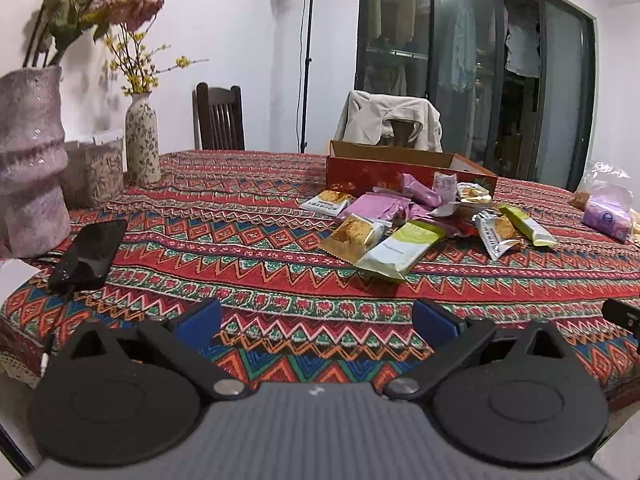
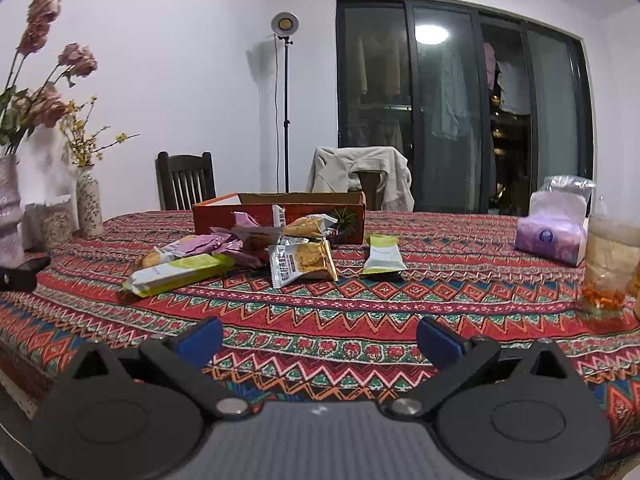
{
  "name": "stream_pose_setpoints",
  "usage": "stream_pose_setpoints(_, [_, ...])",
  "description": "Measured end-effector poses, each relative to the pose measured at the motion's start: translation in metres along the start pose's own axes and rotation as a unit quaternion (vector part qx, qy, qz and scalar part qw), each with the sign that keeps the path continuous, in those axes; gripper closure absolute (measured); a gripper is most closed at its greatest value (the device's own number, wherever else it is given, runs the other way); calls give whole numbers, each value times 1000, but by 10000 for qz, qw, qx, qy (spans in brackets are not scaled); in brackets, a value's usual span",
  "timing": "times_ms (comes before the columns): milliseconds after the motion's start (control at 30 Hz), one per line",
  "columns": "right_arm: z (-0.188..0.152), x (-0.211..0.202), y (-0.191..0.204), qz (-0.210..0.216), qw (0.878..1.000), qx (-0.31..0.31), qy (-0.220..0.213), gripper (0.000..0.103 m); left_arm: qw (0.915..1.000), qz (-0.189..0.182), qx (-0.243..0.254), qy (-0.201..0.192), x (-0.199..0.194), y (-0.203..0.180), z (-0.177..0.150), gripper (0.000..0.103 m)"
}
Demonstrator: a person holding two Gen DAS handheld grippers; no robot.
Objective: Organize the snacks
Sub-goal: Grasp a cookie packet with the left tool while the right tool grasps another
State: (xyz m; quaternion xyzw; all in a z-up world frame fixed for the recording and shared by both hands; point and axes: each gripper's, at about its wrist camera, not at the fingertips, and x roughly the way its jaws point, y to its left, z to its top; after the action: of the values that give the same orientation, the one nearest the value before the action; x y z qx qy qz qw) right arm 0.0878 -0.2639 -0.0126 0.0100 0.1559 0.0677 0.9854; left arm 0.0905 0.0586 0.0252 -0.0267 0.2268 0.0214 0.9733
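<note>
A heap of wrapped snacks lies mid-table in front of an open red cardboard box (image 1: 372, 172) (image 2: 224, 216). It holds pink packets (image 1: 376, 206) (image 2: 200, 245), green-and-white bars (image 1: 400, 249) (image 2: 180, 273), and biscuit packs (image 1: 352, 236) (image 2: 302, 262). One green-and-white bar (image 2: 383, 255) lies apart to the right of the heap. My left gripper (image 1: 316, 318) is open near the table's front edge, well short of the snacks, nothing between its blue pads. My right gripper (image 2: 319, 338) is open too, low over the cloth, with nothing in it.
Patterned red tablecloth (image 1: 240, 240) (image 2: 360, 320) covers the table. A big pink vase (image 1: 30, 160), a floral vase (image 1: 142, 140) and a black phone (image 1: 90, 256) stand at the left. A tissue pack (image 2: 554, 224) and a clear jar (image 2: 610, 264) stand at the right. Two chairs stand behind.
</note>
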Motion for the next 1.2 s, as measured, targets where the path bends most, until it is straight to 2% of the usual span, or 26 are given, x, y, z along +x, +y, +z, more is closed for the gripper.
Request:
stream_pose_setpoints(100, [3,11,-1,-5,10000,-10,69,0,9999,-49,39,94,18,-1,6,0])
stream_pose_setpoints(300, [16,53,-1,-49,9995,27,312,1,9987,-118,444,224,62,-13,24,0])
stream_pose_setpoints(367, [27,72,-3,-25,9988,140,471,1,9983,-145,483,308,80,-15,32,5])
stream_pose_setpoints(433, [37,91,-8,170,9961,456,733,3,9979,-250,501,335,95,-15,39,11])
stream_pose_setpoints(500, [45,110,-16,496,9902,898,949,11,9974,-365,521,329,109,-15,47,15])
stream_pose_setpoints(567, [52,132,-23,764,9817,1291,1169,15,9966,-478,604,281,125,-17,55,19])
stream_pose_setpoints(633, [57,151,-24,852,9767,1487,1294,18,9958,-484,698,352,141,-19,61,23])
stream_pose_setpoints(867, [70,218,-24,769,9658,2020,1434,25,9930,-750,526,752,181,-16,65,36])
stream_pose_setpoints(1000, [69,233,-33,570,9578,2490,1317,29,9920,-833,481,823,188,-17,65,40])
stream_pose_setpoints(1067, [70,240,-28,377,9623,2324,1363,33,9912,-873,498,862,190,-20,64,52])
stream_pose_setpoints(1100, [70,240,-24,305,9666,2132,1386,39,9908,-895,522,872,190,-21,65,57])
stream_pose_setpoints(1200, [70,235,-7,200,9785,1439,1463,47,9905,-893,575,872,184,-23,63,62])
